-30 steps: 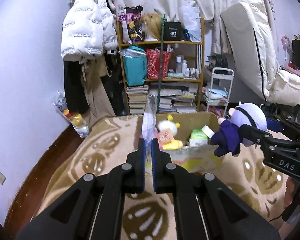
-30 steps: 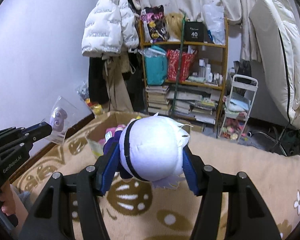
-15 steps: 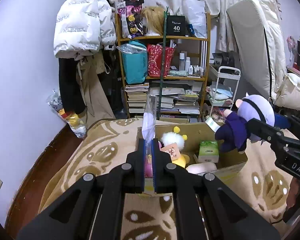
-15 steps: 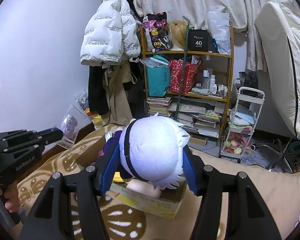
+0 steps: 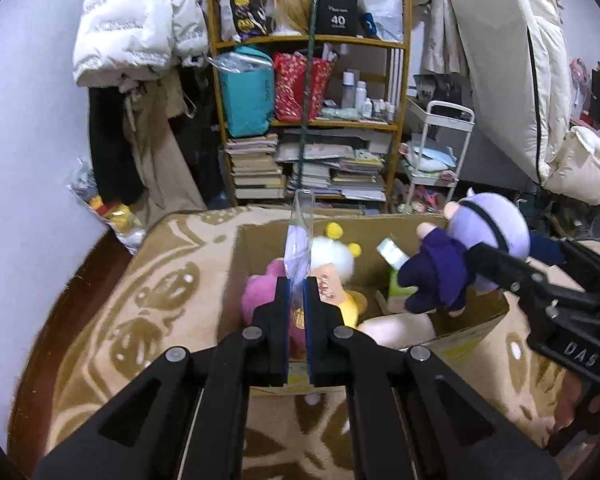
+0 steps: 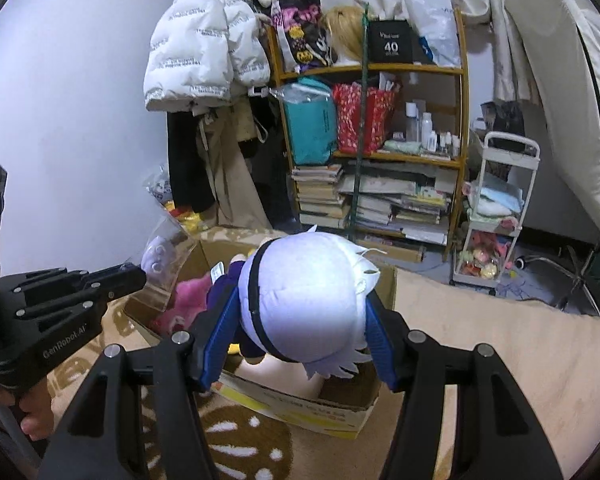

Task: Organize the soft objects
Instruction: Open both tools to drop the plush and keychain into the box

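My left gripper (image 5: 296, 286) is shut on a clear plastic bag (image 5: 299, 236) with a small pale toy inside (image 6: 156, 258); the bag hangs over the left part of an open cardboard box (image 5: 256, 240). My right gripper (image 6: 296, 316) is shut on the big pale lilac head of a plush doll (image 6: 304, 300) in dark purple clothes (image 5: 440, 276), held above the box's right side (image 6: 386, 280). Inside the box lie a pink plush (image 5: 260, 300), a white plush with yellow bobbles (image 5: 336, 252), a yellow plush (image 5: 354, 306) and a green-white pack (image 5: 396, 258).
The box stands on a beige blanket with brown patterns (image 5: 160, 292). Behind it are a crowded wooden shelf with books and bags (image 5: 312, 120), a white puffer jacket (image 5: 128, 24), a white trolley (image 6: 500, 208) and a leaning mattress (image 5: 508, 60). A hand (image 6: 36, 412) holds the left gripper.
Both grippers have moved forward and down, and now hang over the box, which fills more of each view. The bag and the doll stay gripped as before.
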The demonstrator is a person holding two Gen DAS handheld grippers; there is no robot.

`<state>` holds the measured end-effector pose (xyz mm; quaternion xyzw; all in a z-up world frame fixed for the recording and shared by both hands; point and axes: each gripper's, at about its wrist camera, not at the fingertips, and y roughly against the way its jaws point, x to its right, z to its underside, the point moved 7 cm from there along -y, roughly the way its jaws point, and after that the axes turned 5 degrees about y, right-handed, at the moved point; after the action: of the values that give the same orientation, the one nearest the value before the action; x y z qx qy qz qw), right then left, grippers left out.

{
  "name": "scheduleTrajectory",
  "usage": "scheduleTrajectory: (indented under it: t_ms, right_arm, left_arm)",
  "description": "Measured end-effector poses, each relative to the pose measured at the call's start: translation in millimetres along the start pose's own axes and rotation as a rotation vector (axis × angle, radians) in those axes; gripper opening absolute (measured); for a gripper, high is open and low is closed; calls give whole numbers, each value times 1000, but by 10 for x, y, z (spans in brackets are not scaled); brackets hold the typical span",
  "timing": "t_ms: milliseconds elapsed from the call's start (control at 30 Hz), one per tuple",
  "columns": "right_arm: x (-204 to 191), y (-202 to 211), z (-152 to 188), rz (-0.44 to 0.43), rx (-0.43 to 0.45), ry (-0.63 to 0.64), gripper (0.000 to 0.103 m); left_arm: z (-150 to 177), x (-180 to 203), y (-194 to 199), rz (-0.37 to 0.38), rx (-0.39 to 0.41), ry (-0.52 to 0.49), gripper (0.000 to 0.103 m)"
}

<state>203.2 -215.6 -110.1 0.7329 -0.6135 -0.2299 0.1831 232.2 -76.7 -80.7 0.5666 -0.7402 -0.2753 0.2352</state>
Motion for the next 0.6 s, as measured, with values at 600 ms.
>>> scheduleTrajectory:
  t_ms: [600]
  right_arm:
    - [70,-153,188,-45,-61,-50,71]
  left_arm:
    - [193,-87,-206,-29,-80,50,43]
